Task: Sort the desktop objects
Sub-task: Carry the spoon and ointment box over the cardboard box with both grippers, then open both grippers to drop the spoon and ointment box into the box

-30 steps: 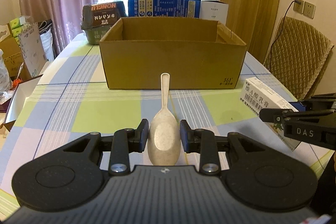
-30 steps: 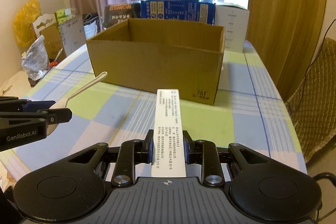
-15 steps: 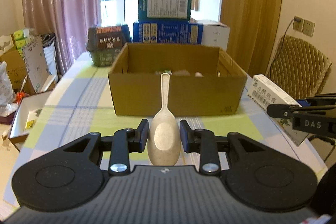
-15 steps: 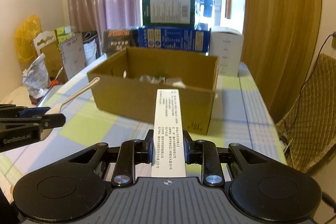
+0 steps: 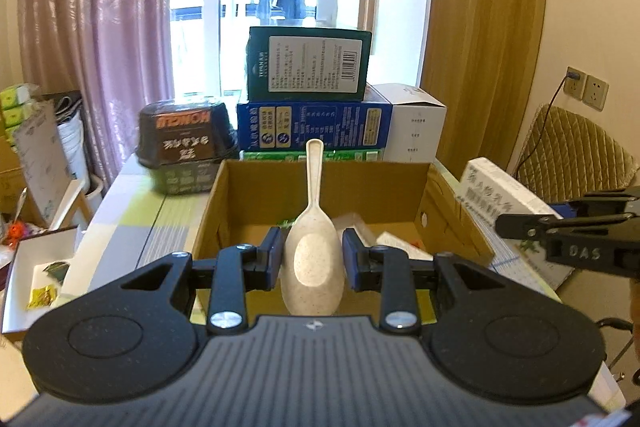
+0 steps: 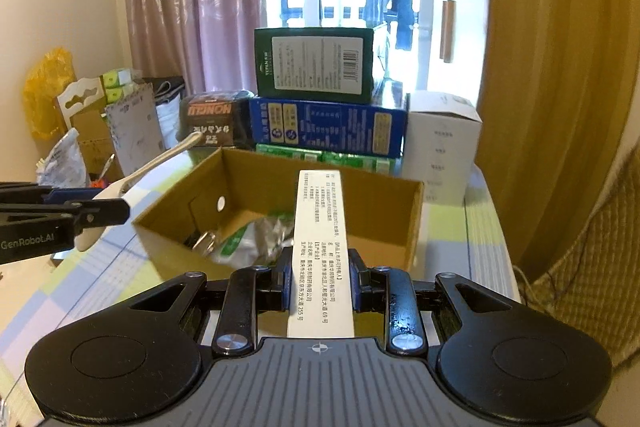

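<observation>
My left gripper [image 5: 313, 254] is shut on the bowl of a beige speckled spoon [image 5: 313, 239], whose handle points forward over the open cardboard box [image 5: 452, 211]. My right gripper [image 6: 320, 277] is shut on a long white medicine box [image 6: 320, 247] that reaches out over the cardboard box [image 6: 376, 211]. Both are held above the box's near rim. Inside the box lie a crumpled wrapper [image 6: 248, 239] and a metal piece [image 6: 202, 241]. The right gripper with the medicine box [image 5: 496, 199] shows at the right of the left wrist view; the left gripper [image 6: 80, 215] with the spoon [image 6: 160, 159] shows at the left of the right wrist view.
Behind the cardboard box stand stacked cartons: a dark green one [image 5: 308, 65], a blue one [image 5: 314, 127], a white one [image 5: 416, 125] and a dark tub [image 5: 184, 139]. A white tray [image 5: 24, 283] and clutter sit left of the checked table [image 6: 480, 219]. A padded chair [image 5: 572, 147] is at the right.
Both grippers have risen and moved forward with the spoon and the medicine box, from low in front of the cardboard box to above its near rim; the box's inside has come into view.
</observation>
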A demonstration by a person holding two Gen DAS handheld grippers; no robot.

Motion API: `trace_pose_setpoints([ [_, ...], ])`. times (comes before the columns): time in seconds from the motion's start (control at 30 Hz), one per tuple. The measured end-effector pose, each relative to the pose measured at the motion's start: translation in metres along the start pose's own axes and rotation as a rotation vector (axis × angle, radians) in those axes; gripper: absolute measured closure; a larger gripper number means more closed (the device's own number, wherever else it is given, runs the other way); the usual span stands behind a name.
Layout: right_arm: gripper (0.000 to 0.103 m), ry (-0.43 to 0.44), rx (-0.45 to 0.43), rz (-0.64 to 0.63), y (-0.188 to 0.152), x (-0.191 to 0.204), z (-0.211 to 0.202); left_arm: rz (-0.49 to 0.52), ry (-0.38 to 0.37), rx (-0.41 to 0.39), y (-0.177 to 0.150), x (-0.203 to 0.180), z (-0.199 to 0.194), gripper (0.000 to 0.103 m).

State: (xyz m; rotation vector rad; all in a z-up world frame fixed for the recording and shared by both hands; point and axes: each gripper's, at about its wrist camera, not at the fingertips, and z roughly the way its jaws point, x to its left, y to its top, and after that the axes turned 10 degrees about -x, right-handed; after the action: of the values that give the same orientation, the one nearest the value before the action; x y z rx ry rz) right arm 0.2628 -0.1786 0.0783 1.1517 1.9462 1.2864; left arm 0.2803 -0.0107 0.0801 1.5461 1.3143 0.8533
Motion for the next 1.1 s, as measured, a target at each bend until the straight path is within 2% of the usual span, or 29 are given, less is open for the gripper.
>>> trace_pose_setpoints([
  [0.23,0.080,0.016,0.024,0.005,0.014,-0.007,0.058,-0.014,-0.043,0.046,0.013,0.008,0.064,0.076],
  [0.53,0.080,0.019,0.066,0.024,0.009,-0.015,0.110,-0.018,-0.071,0.130,-0.003,0.017,0.124,0.075],
  [0.57,0.080,0.020,0.072,0.026,0.007,-0.015,0.113,-0.024,-0.061,0.134,-0.005,0.019,0.129,0.068],
  [0.6,0.080,0.020,0.077,0.026,0.005,-0.015,0.116,-0.029,-0.052,0.133,-0.006,0.021,0.133,0.066],
  [0.9,0.080,0.032,0.099,0.038,-0.003,-0.013,0.133,-0.087,-0.008,0.129,-0.015,0.046,0.126,0.064],
  [1.0,0.080,0.042,0.093,0.043,0.002,-0.009,0.139,-0.100,0.000,0.115,-0.015,0.050,0.118,0.055],
  [1.07,0.079,0.065,0.077,0.063,0.005,-0.008,0.143,-0.106,0.004,0.103,-0.015,0.051,0.112,0.043],
  [1.1,0.076,0.087,0.066,0.083,0.007,-0.009,0.145,-0.113,0.005,0.095,-0.014,0.052,0.107,0.040],
])
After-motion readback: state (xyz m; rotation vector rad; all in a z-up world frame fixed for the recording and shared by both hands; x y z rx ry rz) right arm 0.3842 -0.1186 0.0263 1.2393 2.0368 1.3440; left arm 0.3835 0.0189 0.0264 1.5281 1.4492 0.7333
